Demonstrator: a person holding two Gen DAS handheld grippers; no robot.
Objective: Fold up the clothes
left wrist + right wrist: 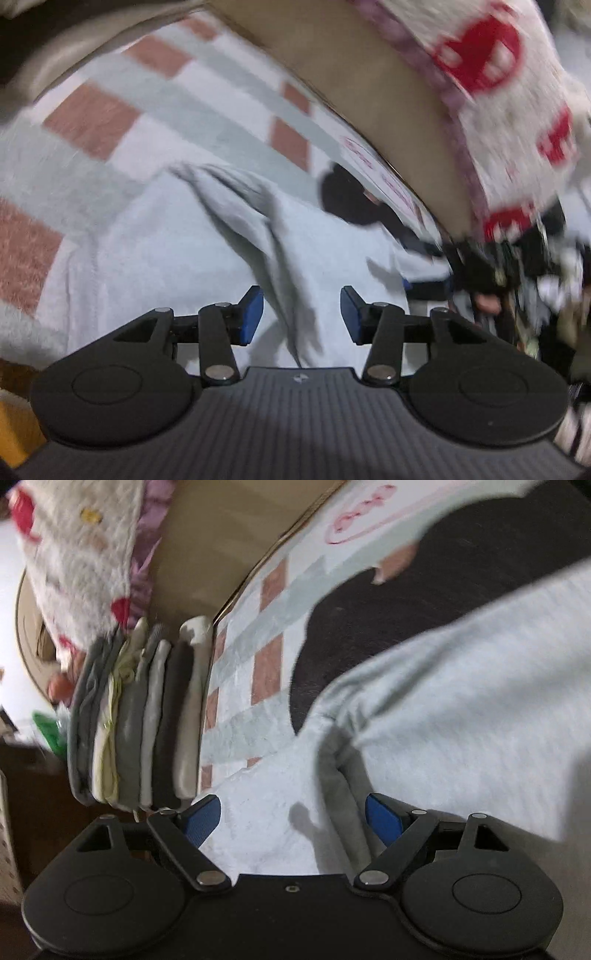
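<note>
Room lies around the light grey garment [461, 686] on the checked blanket [110, 122]; left gripper [301, 314] and right gripper [293, 818] gape wide over its creased fold, folded stack [147, 720] nearby.

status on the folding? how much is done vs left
Done: a stack of folded clothes sits at the edge of the checked blanket.

In hand: a light grey garment is spread out and creased. Both tongs are open, left and right, each straddling a raised ridge of it, gripping nothing yet.

Left: folding this grey piece, then the black garment lying partly under it.
</note>
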